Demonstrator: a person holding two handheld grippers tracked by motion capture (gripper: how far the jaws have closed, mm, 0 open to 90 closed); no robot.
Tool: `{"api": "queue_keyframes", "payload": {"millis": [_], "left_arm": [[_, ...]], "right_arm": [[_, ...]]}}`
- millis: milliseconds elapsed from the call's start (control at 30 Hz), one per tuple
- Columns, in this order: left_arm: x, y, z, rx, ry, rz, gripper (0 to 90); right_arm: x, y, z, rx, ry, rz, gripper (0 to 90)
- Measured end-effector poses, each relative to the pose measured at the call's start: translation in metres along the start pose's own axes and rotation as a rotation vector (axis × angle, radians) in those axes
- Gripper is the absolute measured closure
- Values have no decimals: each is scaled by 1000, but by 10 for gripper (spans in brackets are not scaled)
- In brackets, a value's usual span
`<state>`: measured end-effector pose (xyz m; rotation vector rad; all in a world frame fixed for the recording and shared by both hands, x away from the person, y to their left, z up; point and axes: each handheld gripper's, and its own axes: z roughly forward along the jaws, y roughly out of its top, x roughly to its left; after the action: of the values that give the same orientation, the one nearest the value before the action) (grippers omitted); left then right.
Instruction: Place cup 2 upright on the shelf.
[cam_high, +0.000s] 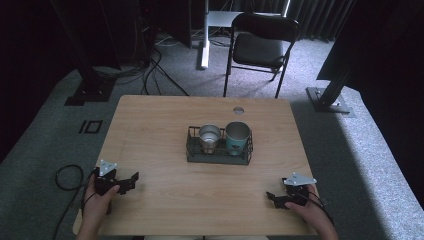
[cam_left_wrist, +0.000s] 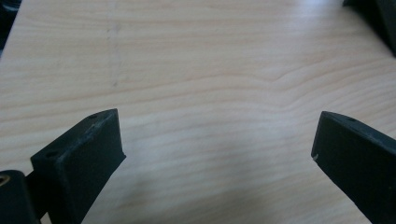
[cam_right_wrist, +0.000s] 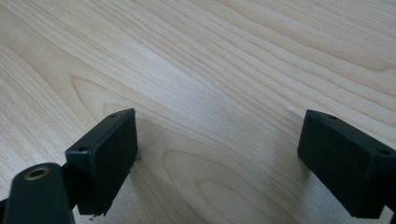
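Table (cam_high: 150, 125): pale wood, bare apart from the wire basket (cam_high: 218, 156) at its centre. I take the basket as my landmark.

In the basket, side by side and upright: a steel cup (cam_high: 209, 136) on its left, a teal cup (cam_high: 237, 135) on its right, nearly touching.

My left gripper (cam_high: 131, 180) rests well short of the basket, toward the near left corner, jaws spread wide with bare wood between them. My right gripper (cam_high: 271, 197) sits likewise toward the near right corner, jaws also spread, nothing held.

Judgement: reach not begun. To do it well, come down from above the basket, keep jaws wide, straddle one cup's rim, avoid nudging its neighbour or the wire wall.
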<state>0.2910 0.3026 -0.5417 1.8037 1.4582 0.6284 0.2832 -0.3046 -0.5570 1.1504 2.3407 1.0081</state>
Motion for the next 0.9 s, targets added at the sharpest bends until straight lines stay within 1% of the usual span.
{"api": "queue_keyframes", "payload": {"millis": [33, 67, 133, 167, 233, 300, 400, 533, 600, 733, 767, 800, 900], "left_arm": [[0, 0, 0, 0, 0, 0, 27], [1, -2, -3, 6, 23, 21, 27], [1, -2, -3, 6, 23, 21, 27], [1, -4, -9, 8, 12, 17, 27], [2, -6, -11, 14, 16, 15, 27], [3, -8, -12, 10, 8, 4, 27], [4, -13, -12, 23, 14, 5, 27], [8, -17, -11, 50, 55, -10, 27], [9, -18, -12, 54, 59, -25, 28], [10, -19, -12, 81, 93, -49, 28], [10, -19, -12, 81, 93, -49, 28], [10, -20, -12, 86, 110, -65, 27], [9, -21, -12, 102, 140, -71, 28]], "right_arm": [[0, 0, 0, 0, 0, 0, 117], [0, 0, 0, 0, 0, 0, 117], [0, 0, 0, 0, 0, 0, 117], [0, 0, 0, 0, 0, -1, 117], [0, 0, 0, 0, 0, 0, 117], [0, 0, 0, 0, 0, 0, 117], [0, 0, 0, 0, 0, -1, 117], [0, 0, 0, 0, 0, 0, 117], [0, 0, 0, 0, 0, -1, 117], [0, 0, 0, 0, 0, 0, 117], [0, 0, 0, 0, 0, 0, 117], [0, 0, 0, 0, 0, 0, 117], [0, 0, 0, 0, 0, 0, 117]]}}
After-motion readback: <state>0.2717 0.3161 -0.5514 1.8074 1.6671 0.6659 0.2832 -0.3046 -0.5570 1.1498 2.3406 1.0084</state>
